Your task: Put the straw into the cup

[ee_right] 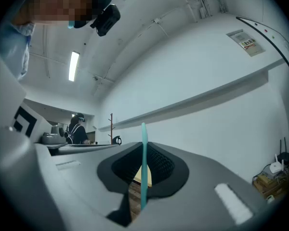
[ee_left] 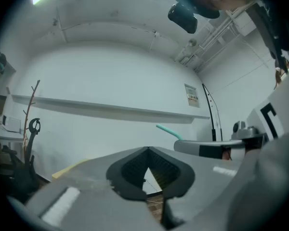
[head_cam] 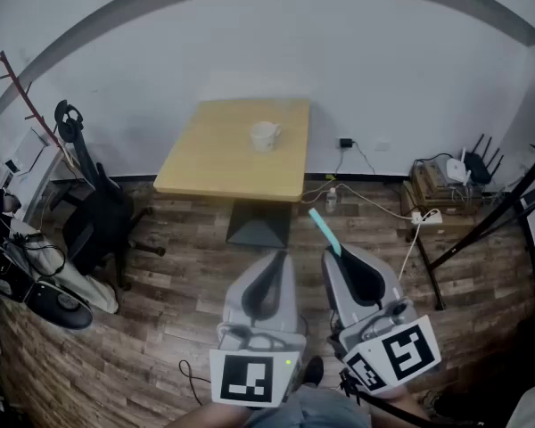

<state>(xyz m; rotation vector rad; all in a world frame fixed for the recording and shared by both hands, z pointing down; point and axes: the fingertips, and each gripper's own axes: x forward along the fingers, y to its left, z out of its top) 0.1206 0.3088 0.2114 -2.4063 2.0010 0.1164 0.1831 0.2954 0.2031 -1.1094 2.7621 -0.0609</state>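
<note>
wood floor, one surface ahead, one white cup on it, one straw
two claws sit low in the head view: right claw clamped on the teal straw, left claw closed on nothing. the cup is well apart from both, its inside too small to tell. one black chair stands left of the surface.

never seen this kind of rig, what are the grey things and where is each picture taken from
A person holds a hand-held gripper in each hand. The wide picture is from a camera on their head, looking down at the left gripper and right gripper. The other two are from cameras riding on each gripper, looking along its jaws. The right gripper is shut on a teal straw; the left is shut, empty. Ahead, a white cup sits on a wooden table.
</note>
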